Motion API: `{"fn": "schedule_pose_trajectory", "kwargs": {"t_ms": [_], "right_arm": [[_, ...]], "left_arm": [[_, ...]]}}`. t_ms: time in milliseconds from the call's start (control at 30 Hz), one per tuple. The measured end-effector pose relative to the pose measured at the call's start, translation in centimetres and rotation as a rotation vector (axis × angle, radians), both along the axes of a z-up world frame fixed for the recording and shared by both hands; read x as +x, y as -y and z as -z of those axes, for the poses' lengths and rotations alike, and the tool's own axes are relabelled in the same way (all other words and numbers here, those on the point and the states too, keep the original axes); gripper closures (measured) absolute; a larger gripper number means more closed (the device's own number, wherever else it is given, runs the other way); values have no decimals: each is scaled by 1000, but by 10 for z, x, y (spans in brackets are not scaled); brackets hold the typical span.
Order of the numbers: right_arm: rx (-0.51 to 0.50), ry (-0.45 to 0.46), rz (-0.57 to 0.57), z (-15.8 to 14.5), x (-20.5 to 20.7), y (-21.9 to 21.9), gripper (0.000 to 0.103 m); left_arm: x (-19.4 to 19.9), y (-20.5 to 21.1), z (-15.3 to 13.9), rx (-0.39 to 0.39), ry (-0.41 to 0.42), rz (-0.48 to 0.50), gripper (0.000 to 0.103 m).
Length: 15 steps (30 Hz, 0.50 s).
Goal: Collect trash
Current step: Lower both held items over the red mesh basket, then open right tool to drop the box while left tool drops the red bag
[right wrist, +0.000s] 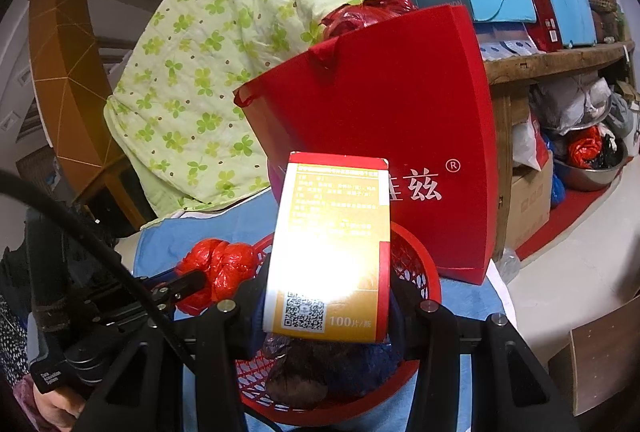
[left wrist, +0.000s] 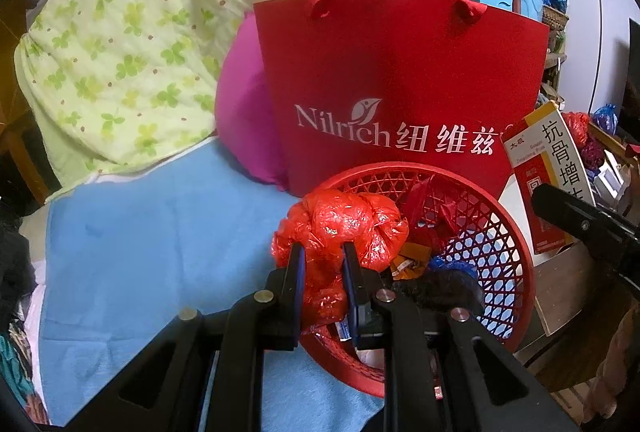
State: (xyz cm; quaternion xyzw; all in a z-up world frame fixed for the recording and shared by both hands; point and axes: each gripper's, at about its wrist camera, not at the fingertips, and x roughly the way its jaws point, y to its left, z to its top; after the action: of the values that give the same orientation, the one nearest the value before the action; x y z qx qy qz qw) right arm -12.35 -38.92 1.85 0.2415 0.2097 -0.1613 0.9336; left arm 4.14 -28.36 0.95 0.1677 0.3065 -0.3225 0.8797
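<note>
Left gripper (left wrist: 322, 264), jaws pinching a knotted, crinkled red plastic bag (left wrist: 344, 224), held at the left rim of a round red plastic lattice basket (left wrist: 516, 232). Right gripper (right wrist: 326, 296), jaws clamped on an upright yellow-and-red cardboard medicine box (right wrist: 332, 244), above the same basket, which contains wrappers and dark scraps. The basket rests on a light blue towel (left wrist: 152, 232). Far behind stands a red paper gift bag (left wrist: 400, 72); to its left, a green clover-print quilt (left wrist: 132, 44).
</note>
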Motion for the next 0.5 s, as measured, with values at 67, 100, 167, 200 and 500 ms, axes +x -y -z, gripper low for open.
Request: {"fn": "schedule_pose_trajectory", "kwargs": {"t_ms": [67, 100, 167, 200, 500], "right_arm": [[2, -1, 3, 1, 1, 1, 53], [4, -3, 4, 2, 3, 2, 53], [7, -5, 7, 2, 4, 3, 53], [8, -6, 9, 2, 5, 4, 53], [42, 7, 28, 3, 14, 12, 52]], "left_arm": [[3, 1, 1, -5, -8, 4, 84], [4, 1, 2, -8, -12, 6, 84], [7, 2, 3, -18, -27, 11, 84], [9, 3, 3, -22, -32, 15, 84], [21, 11, 6, -61, -74, 65, 84]]}}
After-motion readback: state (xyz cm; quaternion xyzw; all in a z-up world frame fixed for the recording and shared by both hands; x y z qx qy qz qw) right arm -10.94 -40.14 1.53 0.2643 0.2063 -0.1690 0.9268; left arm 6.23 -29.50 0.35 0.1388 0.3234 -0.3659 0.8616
